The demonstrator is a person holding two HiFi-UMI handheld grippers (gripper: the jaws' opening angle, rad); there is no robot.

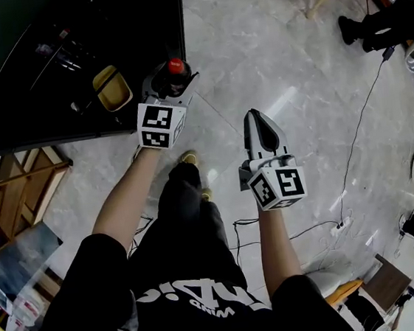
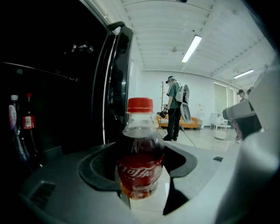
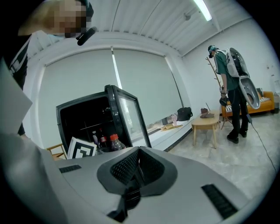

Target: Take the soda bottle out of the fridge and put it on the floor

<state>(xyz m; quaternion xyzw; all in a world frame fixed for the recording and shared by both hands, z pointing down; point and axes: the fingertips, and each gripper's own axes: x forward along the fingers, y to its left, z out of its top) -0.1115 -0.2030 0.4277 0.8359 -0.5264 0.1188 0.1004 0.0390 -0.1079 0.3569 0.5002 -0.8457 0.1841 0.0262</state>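
The soda bottle (image 1: 175,67) (image 2: 140,162), dark cola with a red cap and red label, stands upright between the jaws of my left gripper (image 1: 166,84) (image 2: 144,192), which is shut on its body. It is just outside the open black fridge (image 1: 68,58) (image 3: 83,118), beside the glass door (image 2: 114,83). The bottle's red cap (image 3: 115,140) also shows in the right gripper view. My right gripper (image 1: 258,122) (image 3: 139,168) hangs over the floor to the right, shut and holding nothing.
Two more bottles (image 2: 27,124) stand inside the fridge, and a yellow container (image 1: 111,86) sits at its front. A wooden rack (image 1: 8,183) is at the left. A cable (image 1: 359,129) crosses the grey floor. A person (image 2: 175,109) and a low wooden table (image 3: 205,124) stand further off.
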